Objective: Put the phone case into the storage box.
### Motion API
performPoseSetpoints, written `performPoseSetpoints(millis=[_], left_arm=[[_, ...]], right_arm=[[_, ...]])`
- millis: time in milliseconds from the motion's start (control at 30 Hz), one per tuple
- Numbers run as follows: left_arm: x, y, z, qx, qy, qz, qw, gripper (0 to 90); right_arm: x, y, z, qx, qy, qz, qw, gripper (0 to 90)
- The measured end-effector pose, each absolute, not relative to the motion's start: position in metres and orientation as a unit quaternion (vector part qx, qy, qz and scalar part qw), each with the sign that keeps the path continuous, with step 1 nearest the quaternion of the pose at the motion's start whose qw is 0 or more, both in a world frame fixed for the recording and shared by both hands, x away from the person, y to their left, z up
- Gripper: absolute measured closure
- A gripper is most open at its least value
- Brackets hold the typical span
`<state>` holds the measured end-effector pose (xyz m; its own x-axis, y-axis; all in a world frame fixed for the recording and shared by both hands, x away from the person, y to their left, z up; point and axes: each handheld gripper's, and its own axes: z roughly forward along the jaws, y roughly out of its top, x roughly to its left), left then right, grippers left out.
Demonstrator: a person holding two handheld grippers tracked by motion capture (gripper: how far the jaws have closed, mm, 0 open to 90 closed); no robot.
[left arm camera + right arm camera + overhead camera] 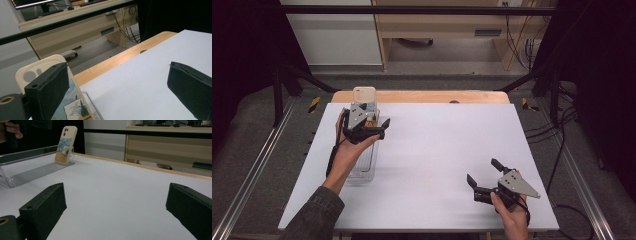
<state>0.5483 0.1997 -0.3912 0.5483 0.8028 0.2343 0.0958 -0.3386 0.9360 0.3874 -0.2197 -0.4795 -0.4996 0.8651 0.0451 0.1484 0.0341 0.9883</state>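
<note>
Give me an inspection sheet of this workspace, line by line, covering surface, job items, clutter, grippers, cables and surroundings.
Surface: white tabletop with a wooden far edge.
Job's things: cream phone case with a printed picture, leaning upright at the far end of a clear acrylic rack.
Clutter: nothing seen.
Grippers: left gripper open, above the rack; right gripper open, near the right front of the table.
Cables: black cables on the floor at right.
Surroundings: black frame bar, wooden desk behind.

Left tongs held far-left, jaws apart; right tongs near-right, jaws wide apart.
</note>
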Motion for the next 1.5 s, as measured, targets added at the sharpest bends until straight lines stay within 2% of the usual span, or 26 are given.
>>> performPoseSetpoints(millis=[933, 1500], left_arm=[[0.497, 0.171, -0.382, 0.742, 0.282, 0.324, 0.515, 3.3], [0.48, 0.188, -0.37, 0.715, 0.291, 0.326, 0.545, 3.3]], right_arm=[[0.387, -0.22, -0.479, 0.397, 0.644, 0.573, 0.314, 2.7], [0.387, -0.219, -0.479, 0.397, 0.646, 0.573, 0.309, 2.6]])
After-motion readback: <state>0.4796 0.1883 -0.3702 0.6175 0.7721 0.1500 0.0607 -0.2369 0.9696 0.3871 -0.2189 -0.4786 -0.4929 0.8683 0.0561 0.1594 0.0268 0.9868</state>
